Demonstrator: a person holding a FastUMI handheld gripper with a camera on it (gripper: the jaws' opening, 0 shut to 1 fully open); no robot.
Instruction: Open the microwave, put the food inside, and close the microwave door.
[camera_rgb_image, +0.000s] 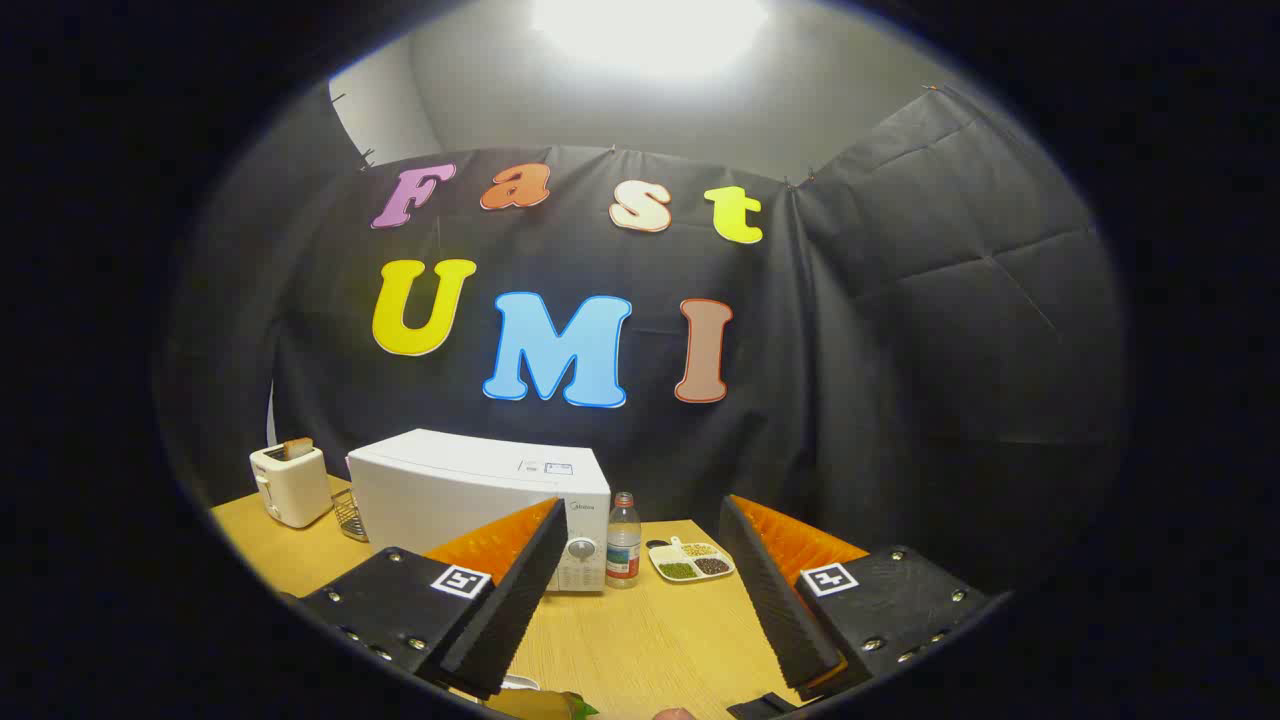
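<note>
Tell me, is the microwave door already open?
No, the microwave beyond the open gripper shows its door shut flush with the front, beside the bottle.

Tongs (640, 585) agape above table (640, 640), microwave (480, 500) beyond

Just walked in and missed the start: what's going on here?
A person is holding a handheld gripper, fingers open with nothing between them, over a wooden table. Beyond the fingers sits a white microwave with its door shut, a bottle and a small divided dish beside it. A toaster stands on the microwave's far side. Nothing has been moved into the microwave yet.
</note>
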